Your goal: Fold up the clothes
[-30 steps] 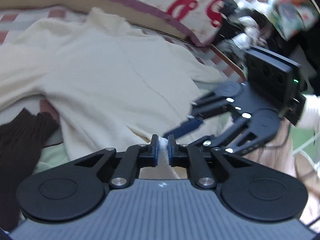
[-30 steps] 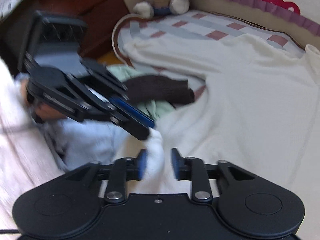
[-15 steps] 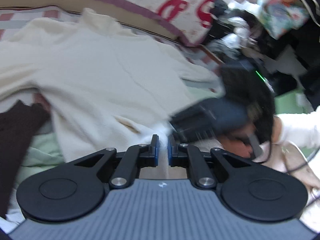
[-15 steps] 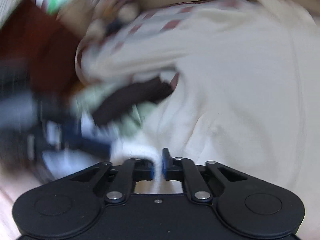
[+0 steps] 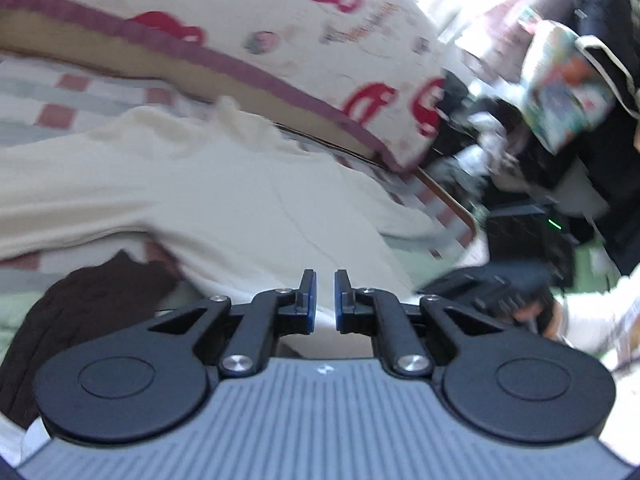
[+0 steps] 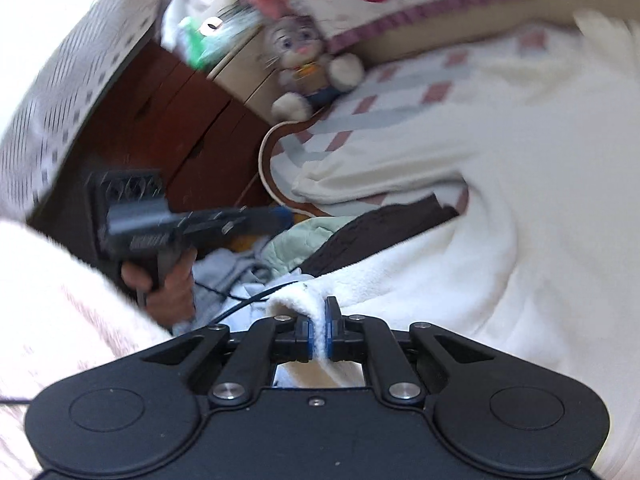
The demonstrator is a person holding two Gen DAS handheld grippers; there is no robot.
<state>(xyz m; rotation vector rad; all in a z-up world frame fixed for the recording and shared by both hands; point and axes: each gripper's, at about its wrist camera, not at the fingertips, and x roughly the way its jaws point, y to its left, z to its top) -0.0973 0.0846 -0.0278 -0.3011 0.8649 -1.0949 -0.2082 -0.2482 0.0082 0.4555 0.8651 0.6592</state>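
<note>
Two claws: my left gripper (image 5: 322, 280) has its blue pads drawn nearly together; I cannot tell whether any cloth sits in the slit. My right gripper (image 6: 319, 308) is clamped on a fold of hem.
Changed: a second ago the right jaws stood apart around that hem, with the left tips right beside them. Now the left one is off to the side, apart from the hem.
Garment: the cream fleecy sweater (image 5: 240, 208) is spread on the checked bed sheet (image 6: 400, 112), its near edge pinched in my right claw and lifted.
Beside it: a dark brown knitted garment (image 5: 80, 304) is tucked under the sweater's side.
Writing: the red print on the cream quilt (image 5: 280, 20) is too blurred to read.
</note>
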